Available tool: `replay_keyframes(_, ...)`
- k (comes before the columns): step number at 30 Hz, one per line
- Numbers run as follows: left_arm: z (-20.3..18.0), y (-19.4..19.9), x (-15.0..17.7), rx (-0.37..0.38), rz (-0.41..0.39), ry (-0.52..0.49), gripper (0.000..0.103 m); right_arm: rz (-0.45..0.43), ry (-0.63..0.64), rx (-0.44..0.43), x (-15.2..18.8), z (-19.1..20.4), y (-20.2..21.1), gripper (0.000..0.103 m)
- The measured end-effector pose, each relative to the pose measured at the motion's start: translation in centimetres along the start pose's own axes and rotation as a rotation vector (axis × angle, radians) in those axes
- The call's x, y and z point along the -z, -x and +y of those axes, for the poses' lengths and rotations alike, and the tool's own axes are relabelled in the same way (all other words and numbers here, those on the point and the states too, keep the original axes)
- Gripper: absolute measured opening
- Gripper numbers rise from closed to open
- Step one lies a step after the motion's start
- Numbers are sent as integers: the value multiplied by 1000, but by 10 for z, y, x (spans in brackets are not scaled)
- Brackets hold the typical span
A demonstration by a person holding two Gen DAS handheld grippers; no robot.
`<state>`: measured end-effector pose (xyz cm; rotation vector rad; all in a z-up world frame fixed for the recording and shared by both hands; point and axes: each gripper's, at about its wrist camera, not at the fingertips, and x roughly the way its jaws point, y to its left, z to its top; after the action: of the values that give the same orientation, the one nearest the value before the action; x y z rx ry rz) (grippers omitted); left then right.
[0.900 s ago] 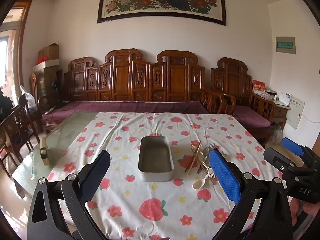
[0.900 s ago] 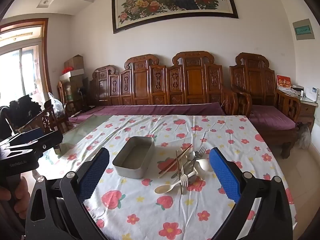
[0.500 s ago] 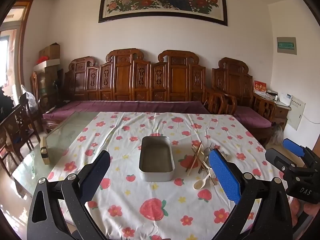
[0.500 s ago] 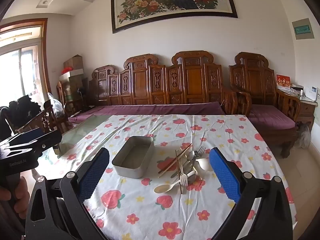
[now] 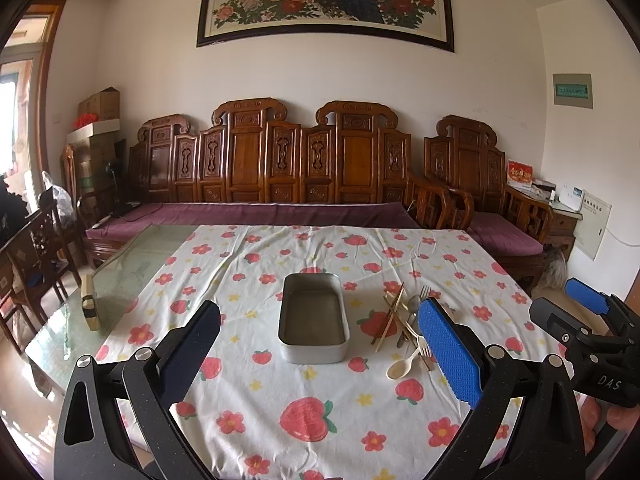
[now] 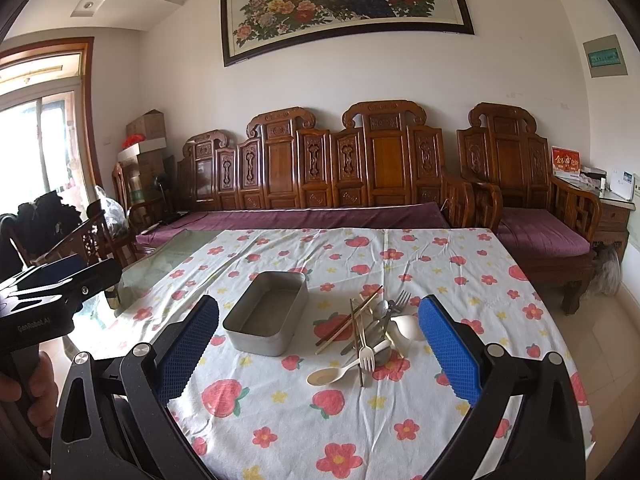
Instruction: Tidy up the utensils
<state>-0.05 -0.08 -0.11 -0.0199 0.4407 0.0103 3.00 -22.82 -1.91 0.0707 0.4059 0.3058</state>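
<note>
An empty grey metal tin (image 5: 313, 317) (image 6: 267, 312) sits mid-table on the strawberry-print cloth (image 5: 304, 408). To its right lies a heap of utensils (image 5: 404, 324) (image 6: 368, 332): wooden chopsticks, metal fork and spoon, cream plastic fork and a cream spoon (image 6: 330, 375). My left gripper (image 5: 320, 360) is open and empty, held above the near table edge in front of the tin. My right gripper (image 6: 318, 354) is open and empty, just short of the utensil heap. Each gripper shows at the edge of the other's view.
A small cream and black object (image 5: 89, 304) stands on the bare glass at the table's left. A carved wooden bench with purple cushions (image 5: 280, 212) runs behind the table. Wooden chairs (image 5: 36, 248) stand at the left.
Both grippers have drifted very slightly; the tin and utensils lie as before. Both jaws stay open.
</note>
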Motion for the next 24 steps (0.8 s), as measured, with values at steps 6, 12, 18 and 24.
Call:
replay_keyframes(6,0,0,0,0,-2,0,96,2,-2,-1,2,0,-2,100)
replay_keyframes(12,1,4,-8,-1,-7,-7,96,1,-3,-1,1,1,-2,100)
replay_keyframes(18,1,6,-11,1,-14,-11,96,0,-2,-2,1,1,-1,100)
replay_keyframes(24,-2,10,-11,1,-21,-16,96,1,-2,-2,0,1,0,100)
